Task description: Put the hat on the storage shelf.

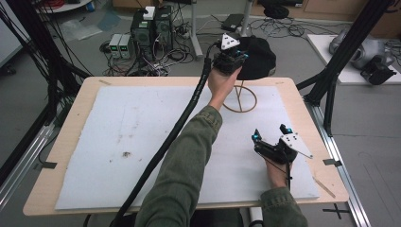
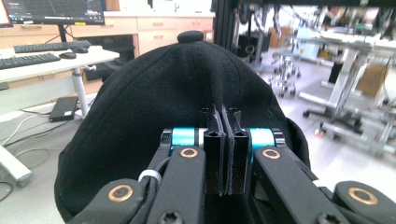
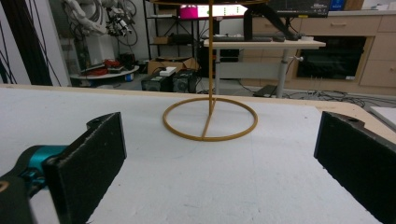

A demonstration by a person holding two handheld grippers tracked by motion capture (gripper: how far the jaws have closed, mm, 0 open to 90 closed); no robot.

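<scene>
A black cap (image 1: pixel 257 57) hangs in the air above the table's far edge, over a gold wire stand (image 1: pixel 240 99) with a ring base. My left gripper (image 1: pixel 231 60) is shut on the cap's near rim, held high. In the left gripper view the jaws press together on the cap (image 2: pixel 177 93) fabric, its top button at the upper middle. My right gripper (image 1: pixel 270 133) rests open on the white mat near the front right, its jaws wide apart. The right gripper view looks between those jaws at the stand (image 3: pixel 210 116) on the mat, its post rising out of frame.
A white foam mat (image 1: pixel 142 137) covers most of the wooden table (image 1: pixel 71 113). Black frame posts stand at both sides. Computers and cables lie on the floor beyond the far edge. A thick black cable (image 1: pixel 175 137) trails from my left gripper across the mat.
</scene>
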